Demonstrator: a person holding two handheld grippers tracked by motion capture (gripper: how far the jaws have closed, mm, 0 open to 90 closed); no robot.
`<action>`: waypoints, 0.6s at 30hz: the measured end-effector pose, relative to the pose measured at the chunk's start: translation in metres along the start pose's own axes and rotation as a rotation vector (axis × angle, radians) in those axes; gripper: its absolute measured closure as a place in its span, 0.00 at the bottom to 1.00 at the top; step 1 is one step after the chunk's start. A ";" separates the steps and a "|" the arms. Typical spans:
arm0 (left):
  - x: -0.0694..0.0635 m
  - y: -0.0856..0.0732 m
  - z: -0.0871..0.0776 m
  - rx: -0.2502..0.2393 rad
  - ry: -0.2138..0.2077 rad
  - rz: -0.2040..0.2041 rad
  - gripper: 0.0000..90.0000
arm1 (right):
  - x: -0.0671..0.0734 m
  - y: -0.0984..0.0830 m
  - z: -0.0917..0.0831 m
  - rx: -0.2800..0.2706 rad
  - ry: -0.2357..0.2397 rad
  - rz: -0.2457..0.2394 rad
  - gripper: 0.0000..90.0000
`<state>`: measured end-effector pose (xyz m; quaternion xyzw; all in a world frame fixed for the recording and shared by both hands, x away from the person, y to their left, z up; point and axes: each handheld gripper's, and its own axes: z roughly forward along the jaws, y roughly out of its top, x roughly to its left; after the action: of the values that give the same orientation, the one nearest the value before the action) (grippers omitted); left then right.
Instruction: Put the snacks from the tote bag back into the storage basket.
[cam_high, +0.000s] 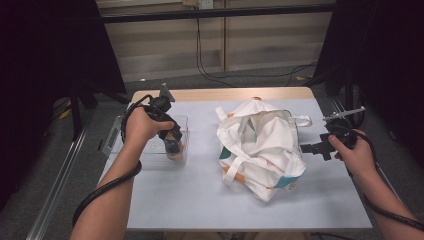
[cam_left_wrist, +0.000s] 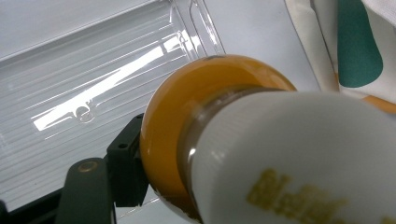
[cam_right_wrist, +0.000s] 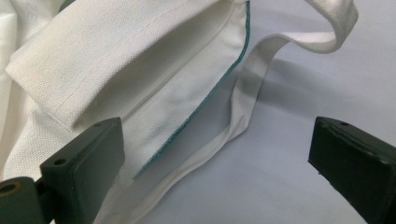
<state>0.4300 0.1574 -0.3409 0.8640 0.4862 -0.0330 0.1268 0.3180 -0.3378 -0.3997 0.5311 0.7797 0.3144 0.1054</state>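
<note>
The left gripper (cam_high: 174, 145) has hold of a bottle (cam_left_wrist: 261, 154) and has it down inside the clear tray (cam_high: 150, 155) at the left of the bench (cam_high: 200, 200). Its fingers stand fairly wide, closed around the bottle's body; in the left gripper view one black finger (cam_left_wrist: 123, 170) lies against the orange cap, while the other is hidden behind the bottle. Whether the bottle already rests on the tray floor I cannot tell, since the hand covers it from above.

So the work looks partway through, by my reading: one item has been brought from the bag (cam_high: 260, 145) to the tray and only wants letting go. What remains is to release it, draw the left gripper clear, and see to whatever the bag may still hold; its inside is not visible.

The right gripper (cam_high: 311, 148) waits just beside the bag's right edge. Its fingers (cam_right_wrist: 84, 163) are wide apart and hold nothing; between them lie the bag's folded rim and a loose strap (cam_right_wrist: 261, 70) on the bare bench.

The bottle has a white body with yellowish lettering, too close and blurred to read, a greyish band at the neck, and a rounded, glossy orange cap. It lies tilted along the fingers with the cap toward the ribbed tray floor. The bag is slumped white cloth with teal and orange patches, its handles flopped over the top.
</note>
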 end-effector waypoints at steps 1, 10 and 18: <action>0.000 0.000 0.000 0.005 0.001 0.000 0.34 | 0.000 0.000 0.000 0.000 -0.001 0.001 0.03; 0.000 -0.001 0.003 0.001 -0.002 -0.009 0.34 | 0.001 0.001 0.001 0.005 -0.005 0.003 0.03; 0.001 -0.004 0.009 0.011 0.005 -0.013 0.34 | 0.002 0.000 0.002 0.007 0.000 0.000 0.03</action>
<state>0.4278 0.1580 -0.3507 0.8616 0.4918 -0.0343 0.1206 0.3182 -0.3347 -0.4008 0.5314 0.7809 0.3114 0.1036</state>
